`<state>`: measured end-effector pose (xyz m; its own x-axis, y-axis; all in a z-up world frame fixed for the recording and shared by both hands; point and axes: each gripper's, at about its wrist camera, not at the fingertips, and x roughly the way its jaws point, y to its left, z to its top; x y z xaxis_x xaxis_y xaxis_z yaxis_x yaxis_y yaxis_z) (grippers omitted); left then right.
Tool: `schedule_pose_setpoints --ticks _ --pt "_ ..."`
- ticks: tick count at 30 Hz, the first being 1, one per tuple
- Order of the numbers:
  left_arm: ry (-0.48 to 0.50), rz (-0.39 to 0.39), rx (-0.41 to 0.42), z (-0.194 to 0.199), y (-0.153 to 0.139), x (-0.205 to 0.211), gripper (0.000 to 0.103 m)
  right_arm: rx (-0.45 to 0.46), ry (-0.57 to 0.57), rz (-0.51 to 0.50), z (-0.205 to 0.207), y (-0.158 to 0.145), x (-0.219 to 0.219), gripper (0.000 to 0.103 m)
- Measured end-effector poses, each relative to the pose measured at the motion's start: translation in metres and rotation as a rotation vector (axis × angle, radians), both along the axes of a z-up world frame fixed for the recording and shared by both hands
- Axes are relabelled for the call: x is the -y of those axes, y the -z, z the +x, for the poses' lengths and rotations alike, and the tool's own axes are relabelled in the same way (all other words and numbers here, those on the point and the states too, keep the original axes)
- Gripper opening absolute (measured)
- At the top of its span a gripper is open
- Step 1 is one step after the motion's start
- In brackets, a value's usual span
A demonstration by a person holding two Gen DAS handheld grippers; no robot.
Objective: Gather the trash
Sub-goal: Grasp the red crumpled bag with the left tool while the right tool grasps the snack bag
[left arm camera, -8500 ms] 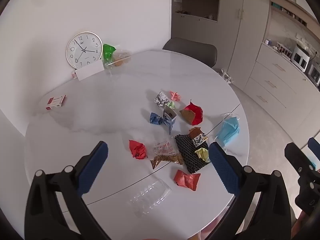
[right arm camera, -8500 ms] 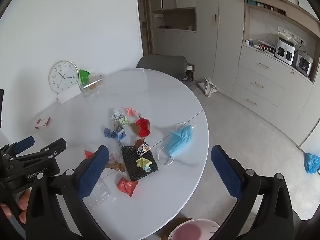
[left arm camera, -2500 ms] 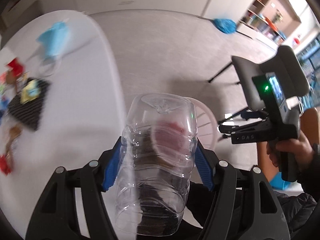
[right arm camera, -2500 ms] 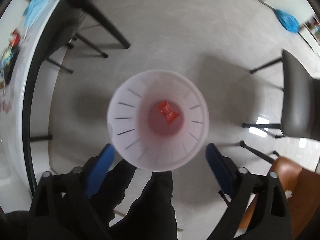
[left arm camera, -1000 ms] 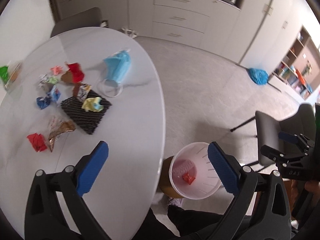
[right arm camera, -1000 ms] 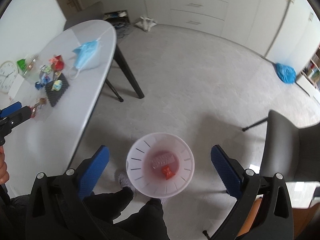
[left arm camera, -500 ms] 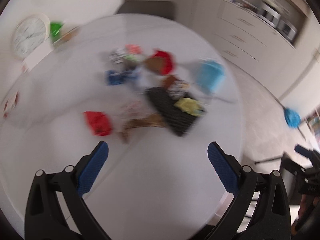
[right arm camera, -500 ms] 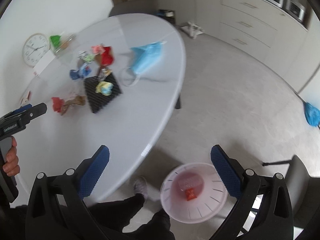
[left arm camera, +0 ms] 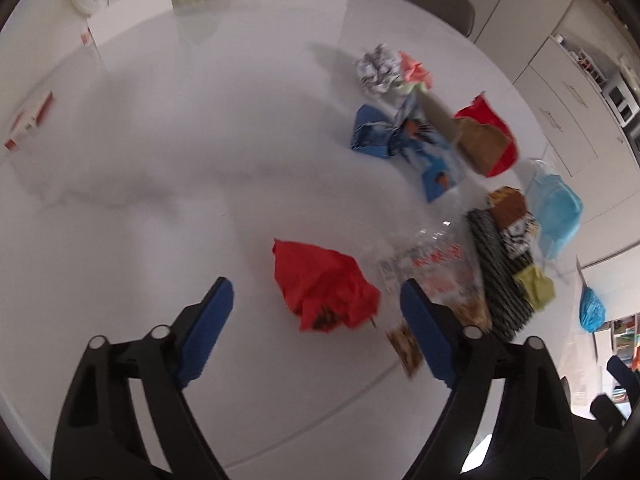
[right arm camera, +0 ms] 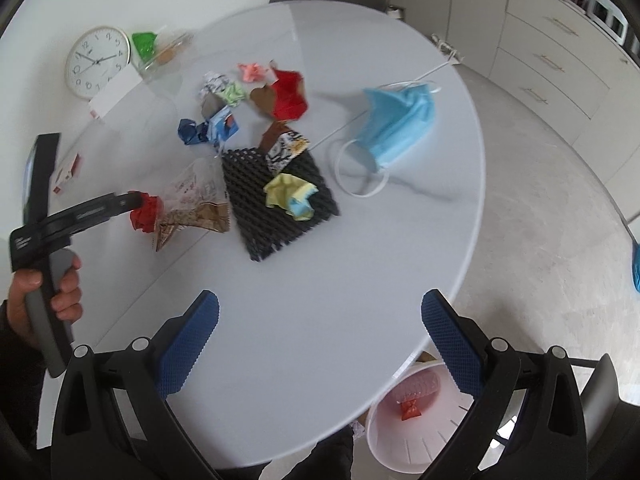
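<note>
Left claw (left arm camera: 316, 300) spread wide, empty, low over table (left arm camera: 168, 168). Red wad (left arm camera: 324, 290) sat between the fingers, just ahead of the blue pads (left arm camera: 208, 328), nearer the right one. Not yet clamped; pad-to-wad contact not clear through motion blur.

Clear wrapper (left arm camera: 440, 264) lay just beyond the right pad, touching or nearly touching the wad. Brown scrap (left arm camera: 404, 346) lay beside the same pad, nearer the wrist. Black mesh (left arm camera: 498, 268) further right, with a yellow wad (left arm camera: 534, 286) on top.

Judged step: pinch on the red wad. Best done by centring a little rightward first, so both pads met paper together and neither shoved it off. Advisable to keep the right pad clear of the wrapper, or accept taking both. Crumpled paper likely to compress, so a full squeeze needed before lift. Tips best kept just off the table to avoid scraping.

Right claw (right arm camera: 320, 332) also spread, empty, hovering over bare table at the near edge. Bin (right arm camera: 384, 436) seen below and right of it, under the table rim, with a clear bottle (right arm camera: 416, 388) and a red wrapper (right arm camera: 410, 409) inside. Mask (right arm camera: 400, 120) lay well ahead of the right claw. Most trash remained uncollected.
</note>
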<state>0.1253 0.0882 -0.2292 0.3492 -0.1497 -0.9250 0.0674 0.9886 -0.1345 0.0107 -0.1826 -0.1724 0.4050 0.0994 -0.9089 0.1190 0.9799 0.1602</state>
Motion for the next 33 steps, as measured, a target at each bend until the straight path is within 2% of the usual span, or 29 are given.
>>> schedule_pose_setpoints --ticks 3,7,9,12,18,19,25,28,33 --pt "0.011 -0.006 -0.024 0.009 0.014 0.002 0.072 -0.018 -0.024 -0.001 0.012 0.006 -0.01 0.101" --pt "0.032 -0.027 -0.046 0.011 0.027 0.0 0.055 -0.03 -0.069 0.005 0.024 0.011 -0.022 0.101" --pt "0.028 -0.046 -0.046 0.009 0.03 -0.005 0.052 -0.026 -0.11 0.007 0.031 0.011 -0.03 0.101" --pt "0.012 -0.082 -0.05 0.007 0.03 -0.01 0.048 -0.013 -0.238 -0.019 0.046 0.007 -0.049 0.101" --pt "-0.013 -0.156 -0.044 -0.004 0.017 -0.025 0.047 0.041 -0.715 -0.194 0.078 0.002 -0.108 0.101" --pt "-0.011 -0.16 -0.038 -0.006 0.014 -0.027 0.047 0.047 -0.827 -0.24 0.084 0.005 -0.122 0.101" --pt "0.017 -0.189 -0.018 -0.003 0.007 -0.027 0.047 0.088 -1.274 -0.439 0.095 0.024 -0.175 0.101" --pt "0.028 -0.188 -0.029 -0.002 0.013 -0.029 0.047 0.094 -1.421 -0.512 0.103 0.037 -0.19 0.101" --pt "0.024 -0.209 -0.054 0.005 0.024 -0.036 0.047 0.088 -1.604 -0.563 0.111 0.055 -0.206 0.101"
